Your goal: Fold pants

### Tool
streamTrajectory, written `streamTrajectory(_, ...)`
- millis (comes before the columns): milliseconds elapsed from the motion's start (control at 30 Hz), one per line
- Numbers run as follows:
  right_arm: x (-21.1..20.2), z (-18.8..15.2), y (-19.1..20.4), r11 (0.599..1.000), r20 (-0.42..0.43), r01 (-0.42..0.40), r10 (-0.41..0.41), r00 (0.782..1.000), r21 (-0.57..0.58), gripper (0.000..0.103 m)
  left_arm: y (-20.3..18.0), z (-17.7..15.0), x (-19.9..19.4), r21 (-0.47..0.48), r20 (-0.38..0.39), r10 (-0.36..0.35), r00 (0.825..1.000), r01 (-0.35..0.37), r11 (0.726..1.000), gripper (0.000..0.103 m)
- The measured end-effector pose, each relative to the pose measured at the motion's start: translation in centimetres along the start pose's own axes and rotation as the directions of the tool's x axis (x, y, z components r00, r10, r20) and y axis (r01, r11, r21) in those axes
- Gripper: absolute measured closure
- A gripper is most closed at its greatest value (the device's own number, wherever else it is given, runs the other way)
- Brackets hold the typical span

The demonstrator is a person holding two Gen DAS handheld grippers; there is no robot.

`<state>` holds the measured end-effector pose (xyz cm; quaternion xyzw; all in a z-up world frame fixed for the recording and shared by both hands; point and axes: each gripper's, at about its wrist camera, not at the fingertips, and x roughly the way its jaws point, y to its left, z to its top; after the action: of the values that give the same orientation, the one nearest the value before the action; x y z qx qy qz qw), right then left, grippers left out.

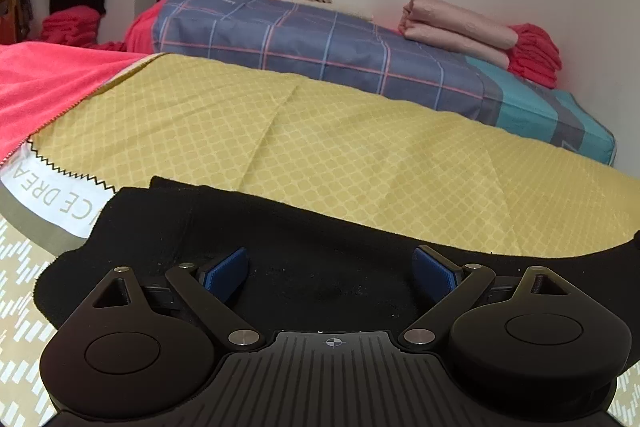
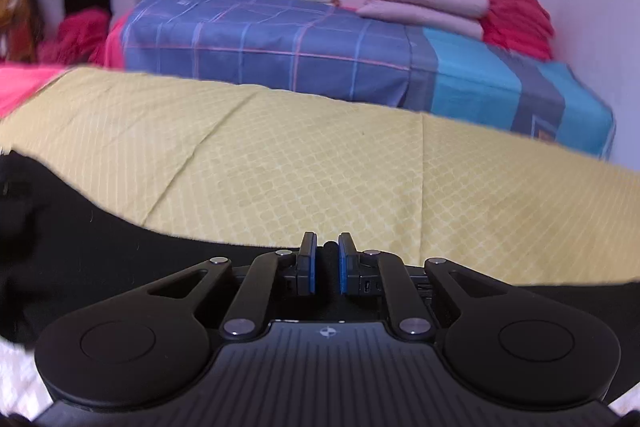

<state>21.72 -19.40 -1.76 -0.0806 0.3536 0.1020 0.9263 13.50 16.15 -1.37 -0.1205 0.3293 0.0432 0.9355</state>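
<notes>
Black pants [image 1: 304,247] lie spread along the near edge of a bed covered by a yellow patterned sheet [image 1: 320,131]. In both wrist views the dark cloth fills the lower band from about 9 o'clock to 3 o'clock, with the sheet beyond it toward 12 o'clock.

The left gripper [image 1: 332,269] hovers low over the pants with its blue pads spread wide, released, nothing between them but cloth lying flat beneath.

The right gripper [image 2: 327,263] is clenched: its blue pads stand nearly together, and a small ridge of black cloth pokes up between them at the far edge of the pants. It appears to be pinching that edge.

At 1 o'clock, well apart from the pants, a plaid quilt [image 1: 320,43] carries folded pink bedding [image 1: 456,27].

The step in hand looks like taking hold before the first fold. Next, the left gripper would need to close on its own part of the cloth, so both can lift and carry it over evenly.
</notes>
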Motion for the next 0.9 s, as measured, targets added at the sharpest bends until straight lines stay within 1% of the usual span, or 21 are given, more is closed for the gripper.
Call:
streamTrajectory(33, 0.8, -0.4, 0.1, 1.0, -0.024, 0.01, -0.01, 1.0, -0.01, 0.085, 0.0, 0.0, 0.0, 0.002, -0.001, 0.003, 1.0, -0.003, 1.0, 0.0)
streamTrajectory(67, 1.5, -0.9, 0.2, 1.0, -0.052, 0.022, -0.023, 0.998, -0.019, 0.084, -0.1, 0.1, 0.1, 0.003, -0.002, 0.005, 1.0, -0.005, 1.0, 0.0)
streamTrajectory(100, 1.2, -1.1, 0.1, 1.0, -0.04, 0.024, -0.025, 0.999, -0.019, 0.082, -0.1, 0.1, 0.2, 0.003, -0.003, 0.005, 1.0, -0.005, 1.0, 0.0)
streamTrajectory(133, 0.5, -1.1, -0.1, 1.0, -0.025, 0.016, -0.016, 1.0, -0.009, 0.07, 0.0, 0.1, 0.2, 0.003, -0.003, 0.005, 1.0, -0.005, 1.0, 0.0)
streamTrajectory(167, -0.5, -1.0, -0.6, 1.0, -0.01, 0.002, -0.002, 1.0, 0.019, 0.052, 0.0, 0.1, 0.2, 0.004, -0.005, 0.006, 1.0, -0.006, 1.0, 0.0)
streamTrajectory(233, -3.0, -1.2, -2.3, 0.997, 0.036, 0.025, -0.028, 0.999, 0.077, 0.04, -0.2, 0.1, 0.4, 0.01, -0.008, 0.012, 1.0, -0.012, 1.0, 0.0)
streamTrajectory(333, -6.7, -2.5, -6.4, 0.975, 0.062, 0.1, -0.114, 0.992, 0.199, 0.04, -0.5, 0.0, 0.5, 0.027, -0.011, 0.023, 1.0, -0.023, 0.999, 0.0)
streamTrajectory(400, -9.0, -4.3, -10.1, 0.931, 0.051, 0.156, -0.182, 0.982, 0.33, 0.04, -0.6, 0.0, 0.6, 0.035, -0.011, 0.029, 1.0, -0.029, 0.999, 0.0)
streamTrajectory(433, -10.0, -5.4, -12.0, 0.895, 0.039, 0.187, -0.222, 0.974, 0.405, 0.04, -0.7, -0.1, 0.6, 0.038, -0.012, 0.032, 0.999, -0.031, 0.999, 0.0)
streamTrajectory(467, -10.8, -6.6, -14.0, 0.849, 0.022, 0.219, -0.261, 0.965, 0.48, 0.04, -0.7, -0.1, 0.7, 0.04, -0.012, 0.034, 0.999, -0.033, 0.999, 0.0)
streamTrajectory(500, -11.3, -7.8, -16.1, 0.795, -0.004, 0.249, -0.297, 0.955, 0.554, 0.04, -0.8, -0.1, 0.7, 0.042, -0.012, 0.036, 0.999, -0.036, 0.998, 0.0)
streamTrajectory(533, -11.7, -8.9, -18.1, 0.733, -0.039, 0.276, -0.323, 0.945, 0.622, 0.043, -0.8, -0.1, 0.8, 0.045, -0.012, 0.039, 0.999, -0.038, 0.998, 0.0)
streamTrajectory(567, -11.7, -9.9, -19.9, 0.682, -0.063, 0.286, -0.333, 0.941, 0.673, 0.044, -0.9, -0.1, 0.9, 0.047, -0.013, 0.043, 0.999, -0.042, 0.998, 0.0)
streamTrajectory(600, -11.5, -10.8, -21.4, 0.654, -0.065, 0.272, -0.322, 0.944, 0.706, 0.044, -1.0, -0.1, 1.0, 0.05, -0.014, 0.046, 0.999, -0.045, 0.998, 0.0)
streamTrajectory(667, -10.5, -11.8, -23.5, 0.618, -0.066, 0.233, -0.28, 0.958, 0.751, 0.044, -1.0, -0.1, 1.1, 0.055, -0.016, 0.052, 0.998, -0.052, 0.997, 0.0)
streamTrajectory(700, -9.8, -12.0, -24.2, 0.608, -0.061, 0.211, -0.257, 0.964, 0.766, 0.044, -1.0, -0.1, 1.2, 0.057, -0.017, 0.055, 0.998, -0.054, 0.997, 0.0)
streamTrajectory(733, -9.3, -12.0, -24.5, 0.609, -0.036, 0.187, -0.251, 0.967, 0.771, 0.043, -1.0, -0.1, 1.2, 0.057, -0.018, 0.057, 0.998, -0.056, 0.997, 0.0)
streamTrajectory(767, -8.8, -11.8, -24.7, 0.614, -0.015, 0.171, -0.251, 0.968, 0.77, 0.039, -1.0, -0.1, 1.3, 0.058, -0.018, 0.058, 0.998, -0.057, 0.997, 0.0)
streamTrajectory(833, -7.8, -11.4, -25.0, 0.625, 0.015, 0.165, -0.273, 0.962, 0.763, 0.037, -1.1, -0.1, 1.3, 0.062, -0.019, 0.063, 0.998, -0.062, 0.996, 0.0)
streamTrajectory(867, -7.2, -11.3, -25.1, 0.629, 0.016, 0.173, -0.284, 0.959, 0.758, 0.041, -1.1, -0.2, 1.4, 0.066, -0.019, 0.066, 0.998, -0.065, 0.996, 0.0)
streamTrajectory(900, -6.8, -11.1, -25.1, 0.63, 0.009, 0.191, -0.299, 0.954, 0.752, 0.05, -1.2, -0.2, 1.4, 0.071, -0.02, 0.07, 0.997, -0.069, 0.995, 0.0)
